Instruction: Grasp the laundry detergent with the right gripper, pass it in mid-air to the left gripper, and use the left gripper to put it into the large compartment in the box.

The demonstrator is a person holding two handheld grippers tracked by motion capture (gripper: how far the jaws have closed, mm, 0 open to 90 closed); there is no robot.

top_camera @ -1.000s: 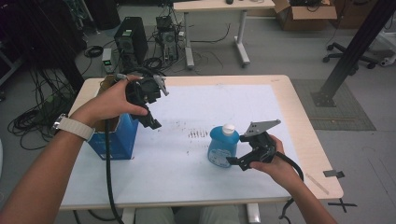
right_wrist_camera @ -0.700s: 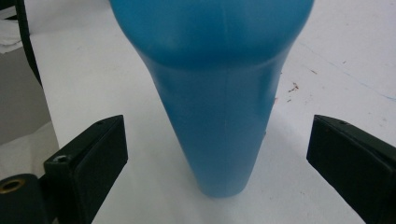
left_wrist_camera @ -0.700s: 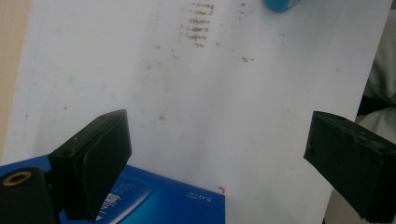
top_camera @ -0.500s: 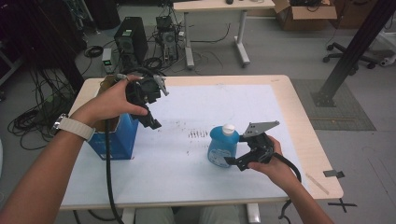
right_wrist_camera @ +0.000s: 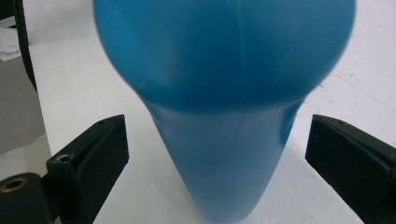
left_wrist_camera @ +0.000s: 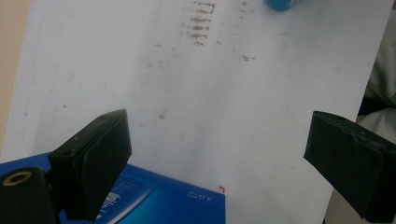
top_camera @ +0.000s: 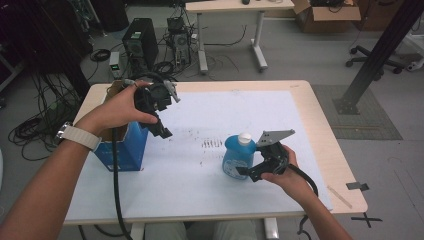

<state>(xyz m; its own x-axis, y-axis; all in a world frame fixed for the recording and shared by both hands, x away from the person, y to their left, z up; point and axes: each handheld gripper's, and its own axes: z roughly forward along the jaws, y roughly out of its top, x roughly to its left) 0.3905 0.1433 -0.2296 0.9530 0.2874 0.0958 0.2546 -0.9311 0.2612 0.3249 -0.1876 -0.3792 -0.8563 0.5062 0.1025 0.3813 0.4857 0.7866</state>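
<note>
Blue bottle (top_camera: 236, 159) with a white cap stands upright right of centre in the high view, on the white sheet (top_camera: 220, 115) covering the table (top_camera: 320, 125). Your right gripper (top_camera: 245, 172) sits low beside it at lower right, jaws spread wide and gripping nothing. In the right gripper view the bottle (right_wrist_camera: 224, 93) looms between the two black jaws, with clear gaps on either side, so you appear lined up to close on its body. Your left gripper (top_camera: 162, 131) hangs at left of centre in the high view, above the near edge of an open blue box (top_camera: 122, 150), well apart from the bottle. Its jaws are also spread and empty; in the left gripper view they frame bare, smudged sheet with the box (left_wrist_camera: 159, 198) at the bottom edge. That hand seems parked clear, perhaps waiting beside the box.
</note>
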